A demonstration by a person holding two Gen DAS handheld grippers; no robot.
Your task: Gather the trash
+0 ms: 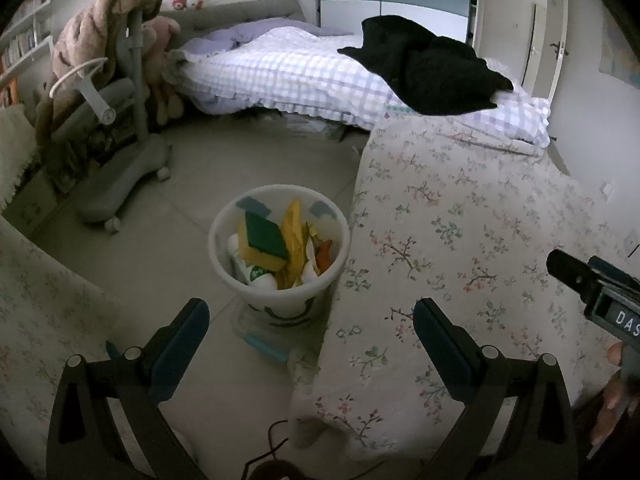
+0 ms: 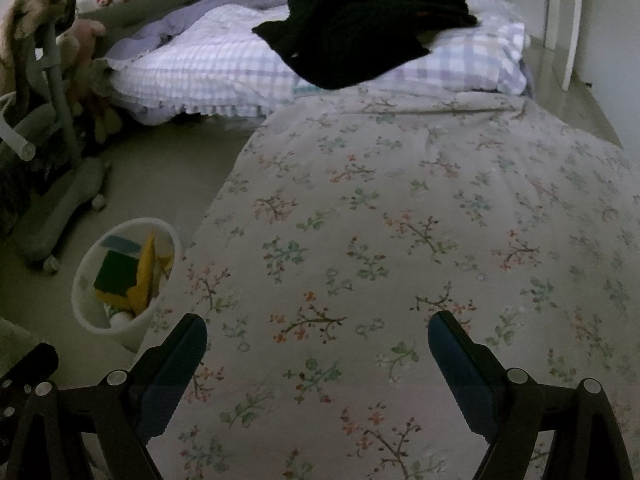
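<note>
Through your left wrist camera, your left gripper [image 1: 311, 320] hangs with its jaws spread wide and nothing between them, above a tiled floor [image 1: 192, 184]. Just ahead of the fingertips stands a white wastebasket [image 1: 276, 300], upright on the floor and close against the edge of a floral bedspread [image 1: 460, 240]. Inside it you can see a green-and-yellow sponge [image 1: 266, 242] lying on top, yellow wrappers [image 1: 294, 240] upright beside it, an orange scrap [image 1: 325, 254] at the right, and a white bottle [image 1: 250, 268] partly buried under the sponge. A pale blue object [image 1: 266, 346] lies on the floor at the basket's foot; what it is cannot be told. A grey wheeled chair [image 1: 116, 152] draped with a brown blanket [image 1: 104, 28] stands at left. Beyond, a black garment [image 1: 428, 68] lies on a checked quilt [image 1: 288, 68]. At the right edge, part of your right gripper [image 1: 592, 284] shows over the bedspread.

Through your right wrist camera, your right gripper [image 2: 317, 330] hovers over the floral bedspread [image 2: 400, 208], jaws spread apart and empty. The wastebasket [image 2: 120, 326] sits low at left, just beside the bed's edge, with the sponge [image 2: 118, 272] and yellow wrappers [image 2: 147, 276] visible inside. The black garment [image 2: 360, 28] lies on the checked quilt [image 2: 208, 68] at the far end.
</note>
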